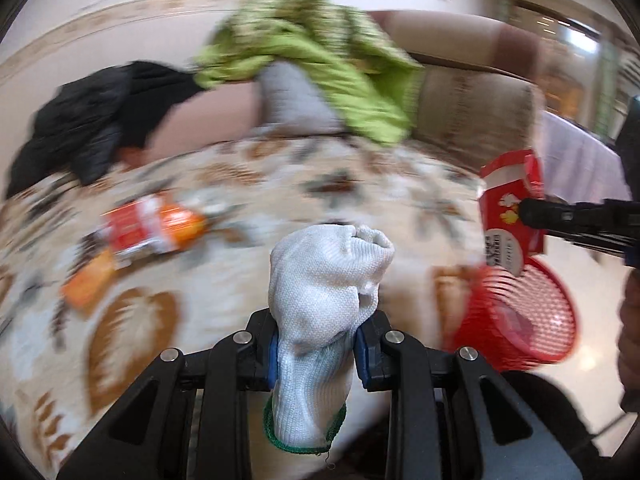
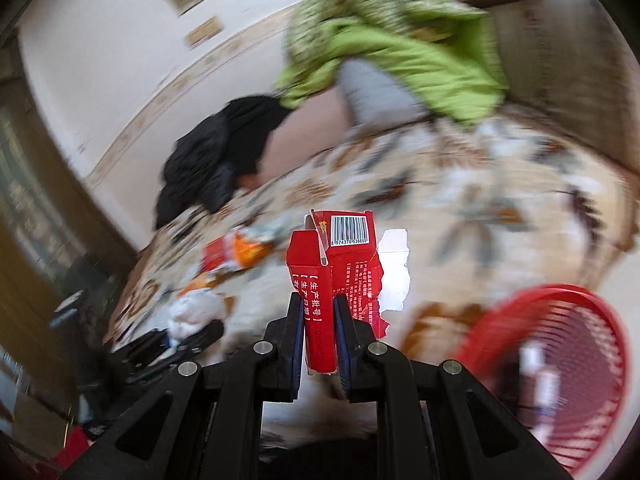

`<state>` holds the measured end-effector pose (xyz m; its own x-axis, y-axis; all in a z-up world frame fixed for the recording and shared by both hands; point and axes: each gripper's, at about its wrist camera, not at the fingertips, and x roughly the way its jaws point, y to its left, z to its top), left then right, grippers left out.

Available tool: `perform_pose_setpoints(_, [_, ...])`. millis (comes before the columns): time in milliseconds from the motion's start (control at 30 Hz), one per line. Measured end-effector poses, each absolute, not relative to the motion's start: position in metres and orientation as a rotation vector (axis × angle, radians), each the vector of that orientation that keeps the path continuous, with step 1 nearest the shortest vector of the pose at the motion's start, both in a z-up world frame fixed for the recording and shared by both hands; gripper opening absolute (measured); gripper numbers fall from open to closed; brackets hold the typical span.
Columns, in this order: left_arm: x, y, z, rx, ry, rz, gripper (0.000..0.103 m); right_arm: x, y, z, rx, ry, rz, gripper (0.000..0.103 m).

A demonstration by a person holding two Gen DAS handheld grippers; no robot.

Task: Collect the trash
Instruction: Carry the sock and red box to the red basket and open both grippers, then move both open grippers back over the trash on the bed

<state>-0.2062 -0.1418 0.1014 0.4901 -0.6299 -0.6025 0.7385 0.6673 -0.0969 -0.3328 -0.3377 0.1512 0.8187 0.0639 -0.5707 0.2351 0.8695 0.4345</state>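
Left wrist: claw grips glove (white).

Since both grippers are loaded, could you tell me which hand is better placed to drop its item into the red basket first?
Probably right. The right gripper, shut on the torn red carton, hangs just above the red basket in the left wrist view. The left gripper, clamped on the white glove, sits further off over the patterned sofa cover.
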Motion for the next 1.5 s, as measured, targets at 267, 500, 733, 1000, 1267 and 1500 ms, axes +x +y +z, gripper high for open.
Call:
perform_pose_setpoints(267, [-0.256, -0.245, 0.116, 0.213, 0.774, -1.175, 0.027, -0.41, -0.416, 0.133, 0.662, 0.603, -0.286, 0.017])
perform_pose_setpoints(500, [-0.289, -0.308, 0.107, 0.313, 0.843, -1.247, 0.058, -0.433, -0.456, 0.115, 0.77, 0.597, -0.354, 0.047])
perform_pose_setpoints(733, [-0.292, -0.307, 0.123, 0.269, 0.821, -1.215, 0.06, -0.444, -0.453, 0.126, 0.752, 0.568, -0.339, 0.048])
perform_pose_setpoints(1000, [-0.297, -0.258, 0.141, 0.235, 0.778, -1.121, 0.064, -0.44, -0.419, 0.137, 0.723, 0.572, -0.247, 0.054])
perform_pose_setpoints(1267, [-0.295, -0.164, 0.151, 0.166, 0.763, -0.944, 0.064, -0.416, -0.349, 0.151, 0.627, 0.612, -0.086, 0.054])
perform_pose_setpoints(1500, [-0.273, -0.099, 0.166, 0.088, 0.724, -0.821, 0.067, -0.391, -0.299, 0.162, 0.54, 0.636, 0.026, 0.055])
